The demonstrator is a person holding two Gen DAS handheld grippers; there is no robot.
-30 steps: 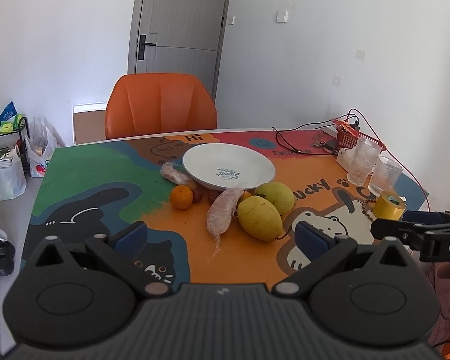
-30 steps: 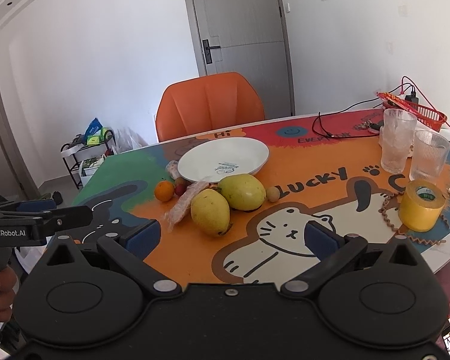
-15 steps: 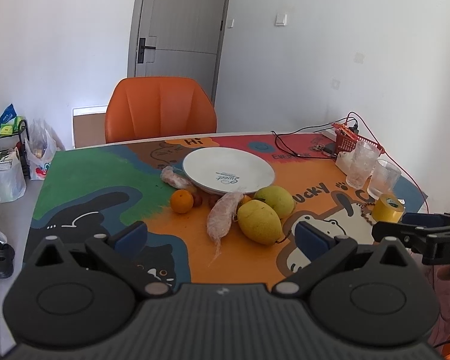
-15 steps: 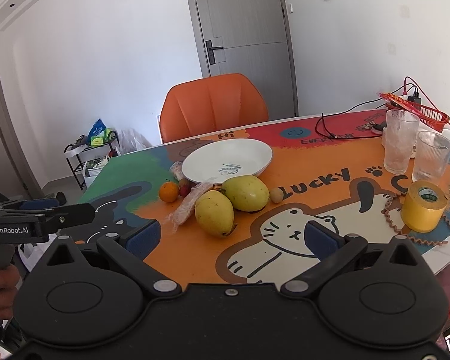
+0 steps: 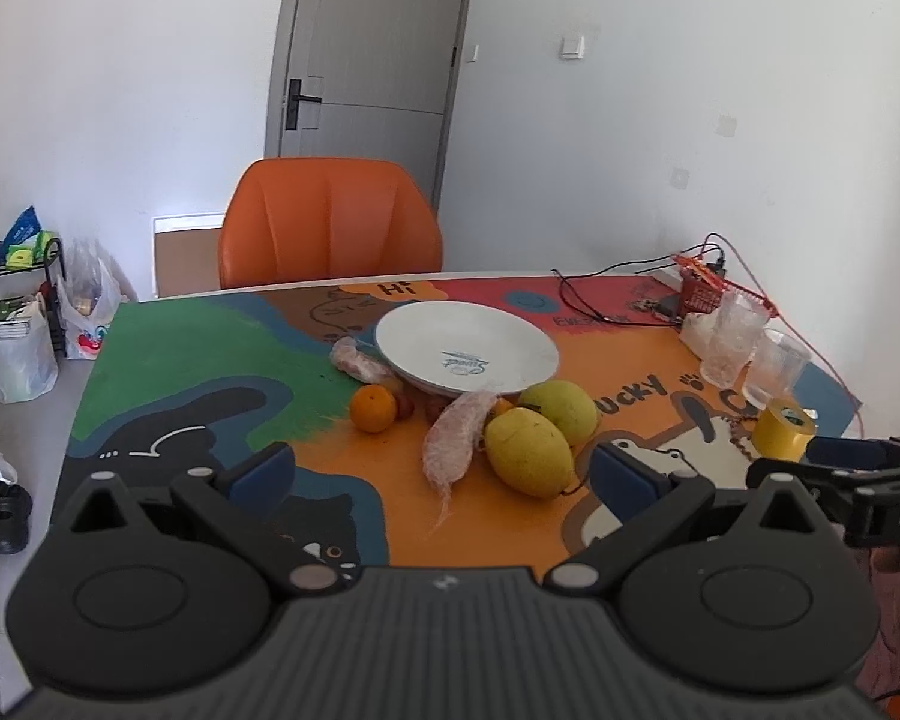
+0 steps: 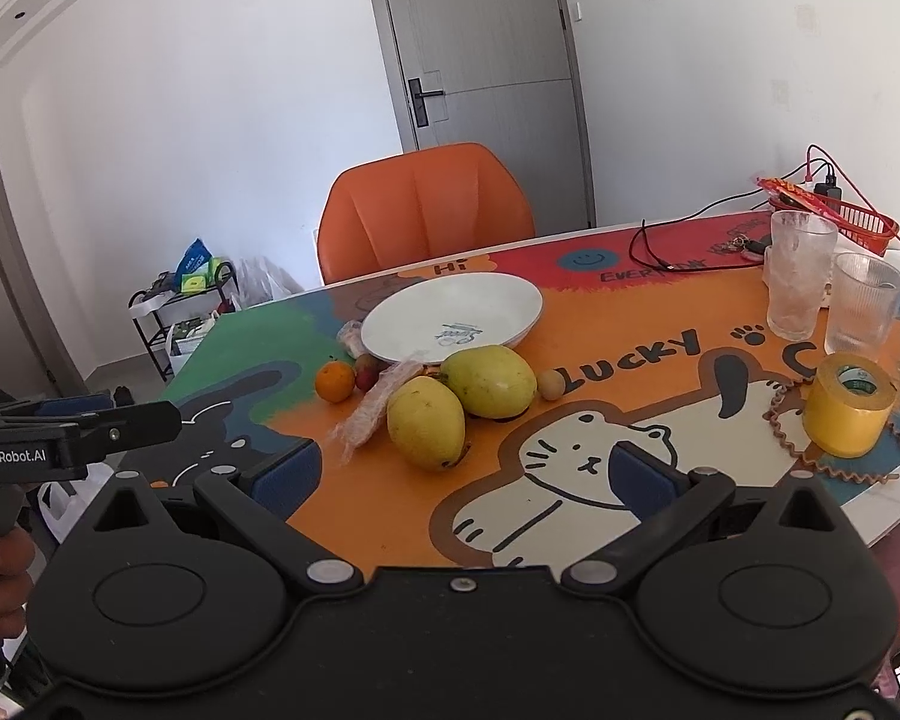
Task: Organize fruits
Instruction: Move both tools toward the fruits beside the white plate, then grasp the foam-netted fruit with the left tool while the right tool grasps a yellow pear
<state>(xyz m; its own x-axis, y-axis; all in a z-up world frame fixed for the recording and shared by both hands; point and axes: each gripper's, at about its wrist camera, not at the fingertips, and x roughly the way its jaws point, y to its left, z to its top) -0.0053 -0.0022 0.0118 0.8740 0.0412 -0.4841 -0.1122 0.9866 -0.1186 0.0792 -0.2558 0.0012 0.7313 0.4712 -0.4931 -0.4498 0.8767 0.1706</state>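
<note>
An empty white plate (image 5: pixel 468 348) (image 6: pixel 450 318) sits mid-table. In front of it lie a yellow mango (image 5: pixel 528 459) (image 6: pixel 426 423), a greener mango (image 5: pixel 561 411) (image 6: pixel 489 381), a small orange (image 5: pixel 372 408) (image 6: pixel 335 381), a red fruit (image 6: pixel 367 371), a small tan fruit (image 6: pixel 551 385) and two foam net sleeves (image 5: pixel 459 438) (image 5: pixel 360 360). My left gripper (image 5: pixel 444 474) is open and empty, held above the table's near edge. My right gripper (image 6: pixel 462 477) is open and empty, also back from the fruit.
A yellow tape roll (image 6: pixel 849 405), two clear glasses (image 6: pixel 801 276) (image 6: pixel 864 303), a red basket (image 6: pixel 840 213) and cables (image 6: pixel 678 252) fill the table's right side. An orange chair (image 5: pixel 330 222) stands behind the table. A shelf and bags (image 5: pixel 21 312) stand on the floor at left.
Both grippers have drifted slightly back and up; the fruit and plate sit a little lower and farther in view. Nothing on the table has moved.
</note>
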